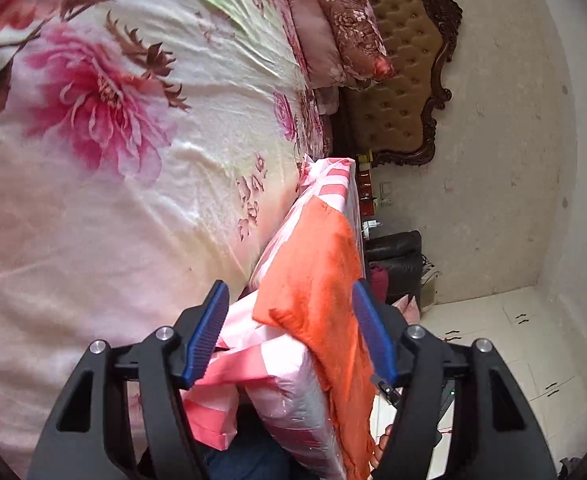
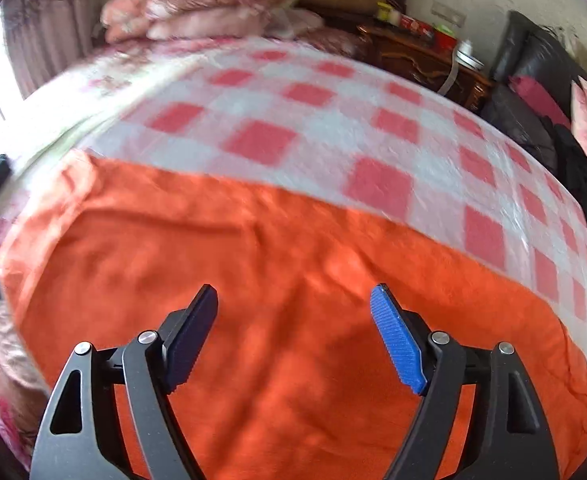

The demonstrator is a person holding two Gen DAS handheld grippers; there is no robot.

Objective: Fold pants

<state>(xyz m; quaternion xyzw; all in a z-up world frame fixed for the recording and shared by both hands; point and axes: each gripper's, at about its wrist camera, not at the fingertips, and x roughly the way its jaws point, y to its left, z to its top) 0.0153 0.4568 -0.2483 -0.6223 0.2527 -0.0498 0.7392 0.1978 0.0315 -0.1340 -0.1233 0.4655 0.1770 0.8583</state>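
The orange pants (image 2: 253,280) lie spread flat on a pink-and-white checked plastic sheet (image 2: 333,120) over a raised surface. My right gripper (image 2: 293,296) is open just above the pants, jaws wide apart, holding nothing. In the left wrist view, tilted sideways, the pants (image 1: 317,280) drape over the edge of the checked sheet (image 1: 293,380). My left gripper (image 1: 289,292) is open with its fingers on either side of that edge and the cloth, not closed on it.
A floral bedspread (image 1: 93,160) covers the bed, with pillows (image 1: 333,32) at a tufted brown headboard (image 1: 405,80). A wooden nightstand (image 2: 425,60) with small items and a black leather chair (image 2: 533,92) stand to the right. Tiled floor (image 1: 513,340) lies beside the bed.
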